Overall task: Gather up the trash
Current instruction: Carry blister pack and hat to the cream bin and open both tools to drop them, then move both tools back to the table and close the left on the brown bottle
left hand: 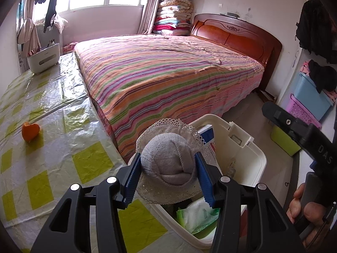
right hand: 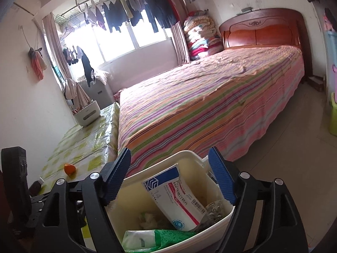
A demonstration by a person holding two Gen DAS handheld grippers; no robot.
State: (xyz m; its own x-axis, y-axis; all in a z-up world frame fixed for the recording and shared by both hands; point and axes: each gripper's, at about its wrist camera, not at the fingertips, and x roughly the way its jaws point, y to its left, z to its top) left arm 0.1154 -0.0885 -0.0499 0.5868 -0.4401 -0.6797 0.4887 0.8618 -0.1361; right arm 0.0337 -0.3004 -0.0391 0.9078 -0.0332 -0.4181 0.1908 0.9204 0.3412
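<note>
- Holding a grey knitted hat [left hand: 168,164] by its crown, the left hand-held gripper [left hand: 167,175] has its blue pads pressed in on both sides, and the lace brim spreads out around and below them.
- The hat hangs directly over the near left corner of the white bin [left hand: 256,162]. Part of the brim overlaps the edge of the tabletop [left hand: 52,109], so I judge that a release here might catch the rim.
- From the hat, the bin's open mouth lies to the right and a little farther away. I judge that a short shift that way would centre the drop.
- The right hand-held gripper [right hand: 168,177] sits above the same bin [right hand: 185,155] with its fingers spread wide and nothing between them. A white and blue packet [right hand: 179,198] and a green and white wrapper [right hand: 155,238] lie in the bin below.
- An orange peel [left hand: 30,131] remains on the tabletop, to the far left of the hat and well apart from the bin.
- The left hand-held gripper is the nearer one to the peel, but it is occupied. The right one is free, though it would have to reach across to the left.
</note>
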